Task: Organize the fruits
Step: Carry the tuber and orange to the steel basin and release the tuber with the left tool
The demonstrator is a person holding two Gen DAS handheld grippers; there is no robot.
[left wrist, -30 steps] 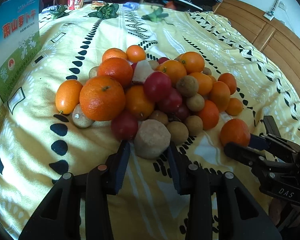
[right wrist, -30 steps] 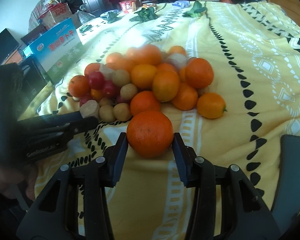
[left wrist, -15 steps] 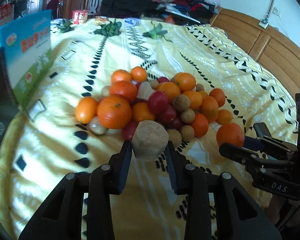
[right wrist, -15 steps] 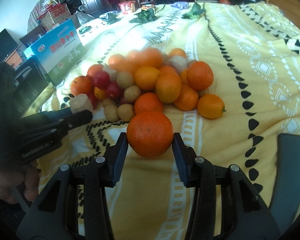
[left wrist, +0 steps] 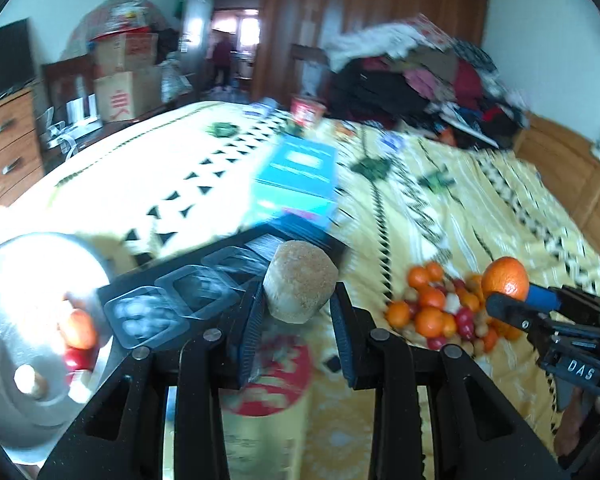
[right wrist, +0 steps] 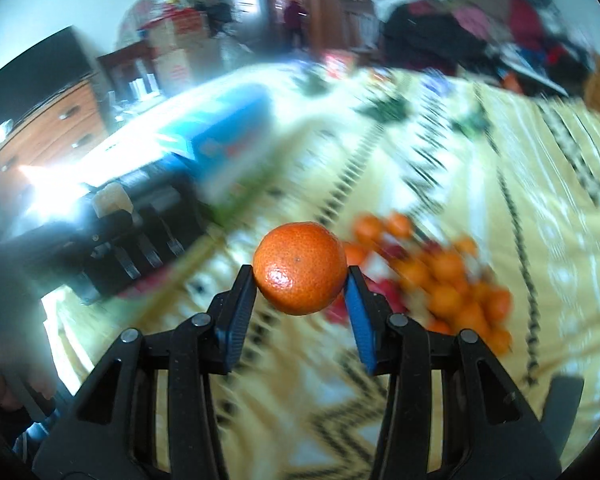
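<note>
Both fruits have left the bed since a second ago: the brown rough-skinned fruit and the orange that lay at the edge of the pile now ride in the air, and both cameras have swung from the pile towards the containers on the left.

Left gripper has its fingers clenched on the brown fruit, one on each flank, the fruit standing proud beyond the tips. Right gripper grips the orange the same way, across its widest part.

To do this carry well, I judge the squeeze should hold steady and the wrists keep level, since both fruits sit at the very tips and a round skin could roll out forward. Slowing down would help; the blur suggests a fast swing. Each fruit wants lowering until it rests inside its container before the fingers part.

Just beyond the left fingertips and to their left lies a black tray of clear-lined square cells; what fills them I cannot tell. Further left of the fingers sits a metal bowl with a red fruit, an orange one and a pale piece inside. Past the tray stands a blue box. The pile rests on the yellow bedspread, right of the left fingers.
</note>
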